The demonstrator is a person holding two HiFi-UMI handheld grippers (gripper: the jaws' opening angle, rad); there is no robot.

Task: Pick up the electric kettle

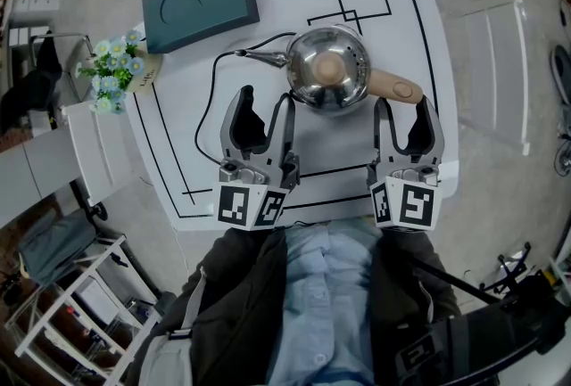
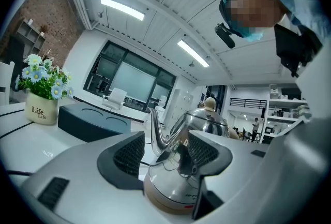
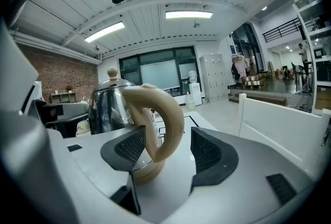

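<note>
The steel electric kettle point(image 1: 328, 69) stands on the white table point(image 1: 419, 10), with a tan lid knob, its spout point(image 1: 264, 60) pointing left and its tan handle point(image 1: 396, 88) pointing right. My left gripper point(image 1: 266, 104) is open, just in front of the kettle's left side and below the spout. In the left gripper view the kettle point(image 2: 181, 176) and spout point(image 2: 155, 130) fill the gap beyond the open left gripper point(image 2: 165, 154). My right gripper point(image 1: 404, 106) is open right at the handle. The right gripper view shows the handle point(image 3: 166, 119) looping between the pads of the right gripper point(image 3: 168, 148), close to the left pad.
A black cord point(image 1: 207, 103) runs from the kettle and loops left across the table. A dark teal box point(image 1: 201, 1) lies at the back left. A flower pot point(image 1: 116, 68) stands on the left edge. White chairs point(image 1: 495, 63) flank the table.
</note>
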